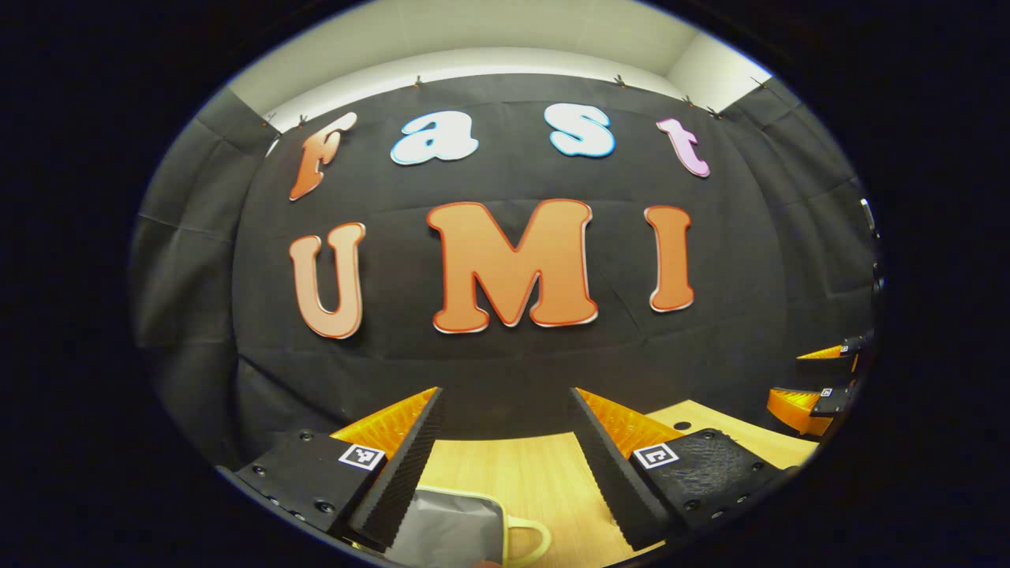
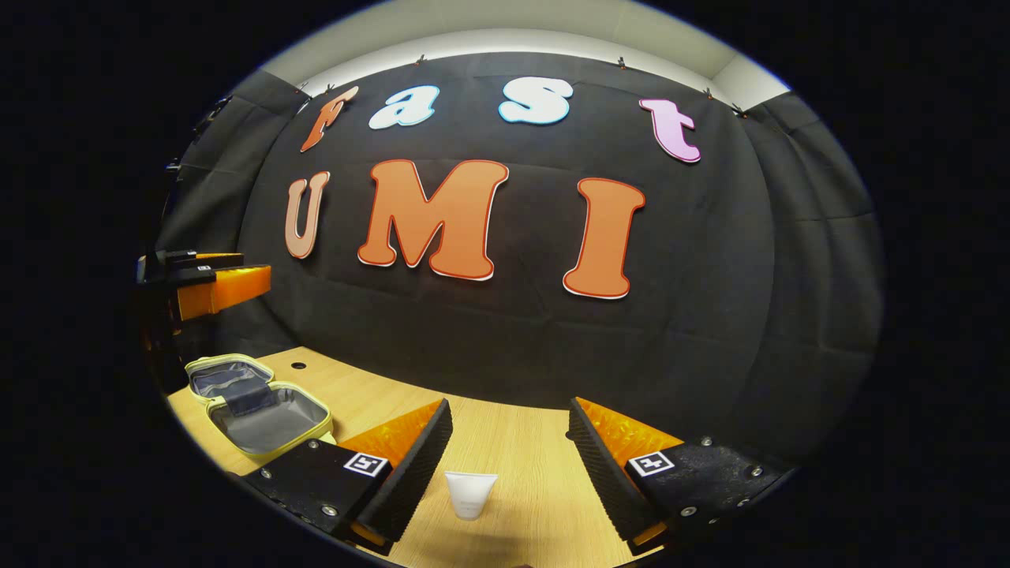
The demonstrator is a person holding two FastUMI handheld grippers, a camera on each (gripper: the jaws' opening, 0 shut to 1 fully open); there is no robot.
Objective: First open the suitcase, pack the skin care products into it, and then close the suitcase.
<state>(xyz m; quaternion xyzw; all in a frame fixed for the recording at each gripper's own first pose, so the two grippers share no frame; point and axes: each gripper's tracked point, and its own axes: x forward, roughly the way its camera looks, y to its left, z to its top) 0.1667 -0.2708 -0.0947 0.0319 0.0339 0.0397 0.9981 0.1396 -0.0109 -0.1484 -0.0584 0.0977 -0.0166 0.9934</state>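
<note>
A small pale yellow suitcase (image 2: pixel 260 406) lies open on the wooden table (image 2: pixel 521 450) at the left of the right gripper view, its grey lining showing in both halves. A white skin care tube (image 2: pixel 470 493) stands on the table below and between the fingers of my right gripper (image 2: pixel 509 430), which is open and above it. In the left gripper view my left gripper (image 1: pixel 505 418) is open above the suitcase's grey-lined half (image 1: pixel 454 528) and its handle (image 1: pixel 527 538). The left gripper (image 2: pixel 213 284) also appears far left in the right gripper view, above the suitcase.
The black cloth wall (image 2: pixel 505 331) stands close behind the table's far edge. Small round holes (image 2: pixel 297 365) sit in the tabletop near the back. The right gripper (image 1: pixel 821 394) appears at the right edge of the left gripper view.
</note>
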